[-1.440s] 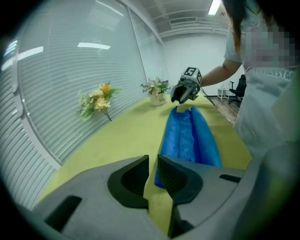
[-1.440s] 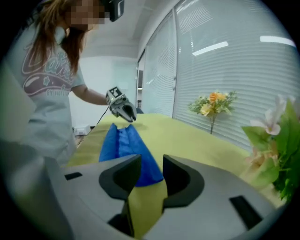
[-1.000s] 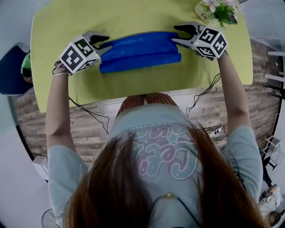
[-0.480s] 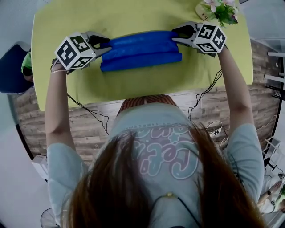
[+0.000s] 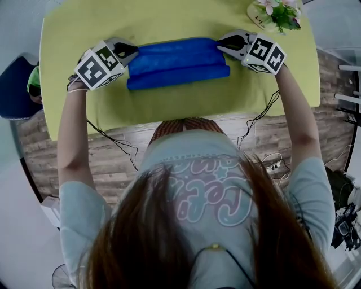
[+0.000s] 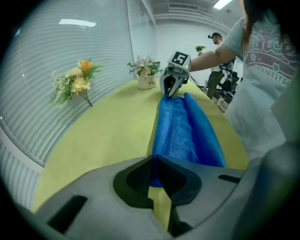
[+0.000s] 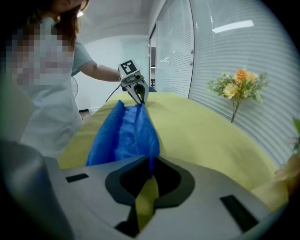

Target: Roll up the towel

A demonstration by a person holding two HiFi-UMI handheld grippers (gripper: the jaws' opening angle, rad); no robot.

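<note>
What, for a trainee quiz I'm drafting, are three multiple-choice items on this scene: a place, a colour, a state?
1. Where on the table is the flower pot? A near left corner; B middle; C far right corner.
2. The towel is: A blue; B red; C white.
3. The jaws of the left gripper are: A wide open; B shut on the towel's end; C shut on a cup.
Answers: C, the head view shows it there; A, it is plainly blue in every view; B, the jaws pinch the blue cloth.
</note>
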